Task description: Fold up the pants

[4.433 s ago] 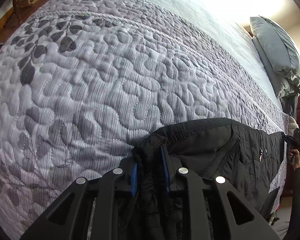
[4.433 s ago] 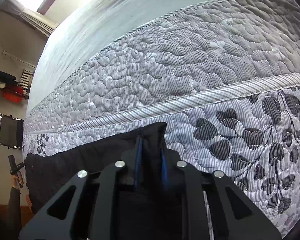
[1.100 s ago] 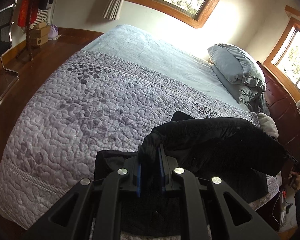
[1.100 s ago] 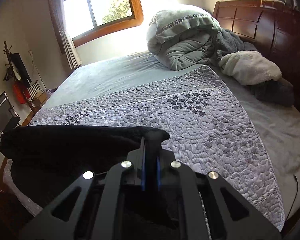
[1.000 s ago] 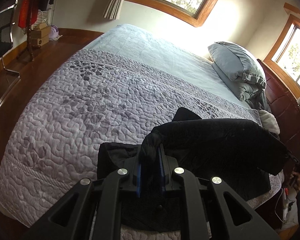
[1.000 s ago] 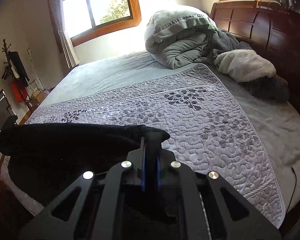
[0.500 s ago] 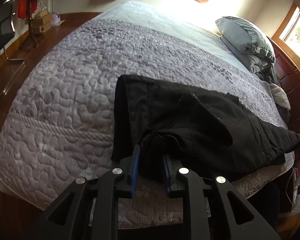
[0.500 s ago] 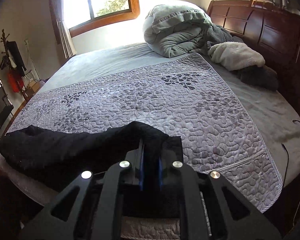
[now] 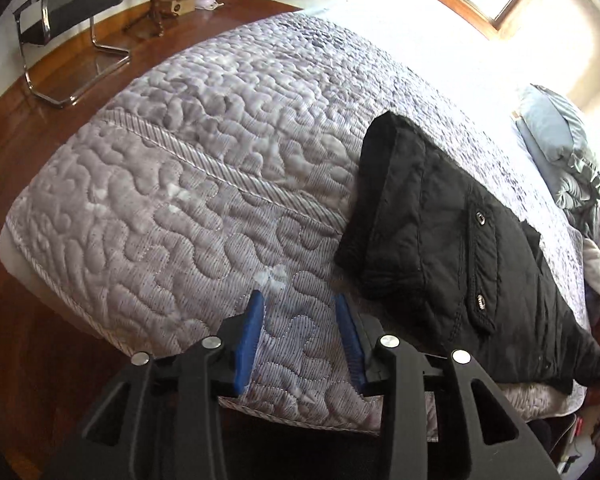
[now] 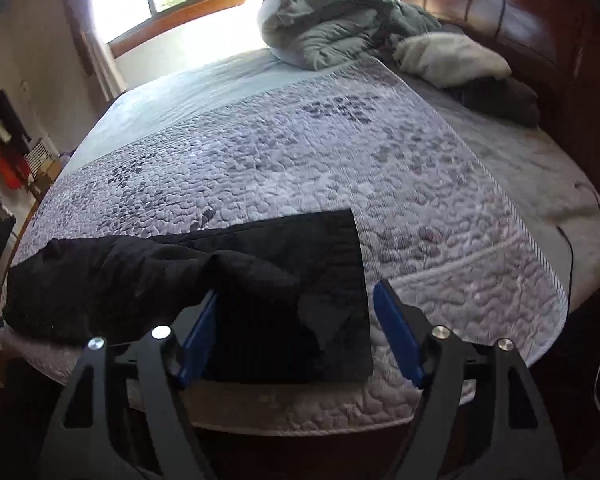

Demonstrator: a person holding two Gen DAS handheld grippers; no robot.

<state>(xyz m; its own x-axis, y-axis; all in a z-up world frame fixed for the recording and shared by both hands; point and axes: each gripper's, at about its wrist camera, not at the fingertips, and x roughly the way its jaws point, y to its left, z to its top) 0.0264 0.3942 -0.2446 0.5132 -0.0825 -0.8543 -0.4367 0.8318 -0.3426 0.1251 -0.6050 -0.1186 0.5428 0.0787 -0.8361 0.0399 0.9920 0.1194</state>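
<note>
The black pants [image 9: 452,248] lie folded on the grey quilted bedspread [image 9: 204,168] near the bed's front edge. In the left wrist view my left gripper [image 9: 300,304] hovers over bare quilt to the left of the pants, its jaws opening with nothing between them. In the right wrist view the pants [image 10: 228,280] stretch leftward from a squared end. My right gripper [image 10: 296,300] is above that end, jaws opening wide. The blue pads [image 10: 396,332] stand apart from the cloth, which lies loose below them.
A rolled grey duvet [image 10: 332,20] and a white fleece [image 10: 452,60] sit by the dark wooden headboard [image 10: 520,20]. A pillow [image 9: 560,140] lies at the bed's far side. A black chair [image 9: 72,12] stands on the wooden floor [image 9: 40,360] left of the bed.
Both grippers came down toward the bed's front edge, let go of the pants and opened. The pants now lie flat on the quilt. The left gripper shifted left off the cloth.
</note>
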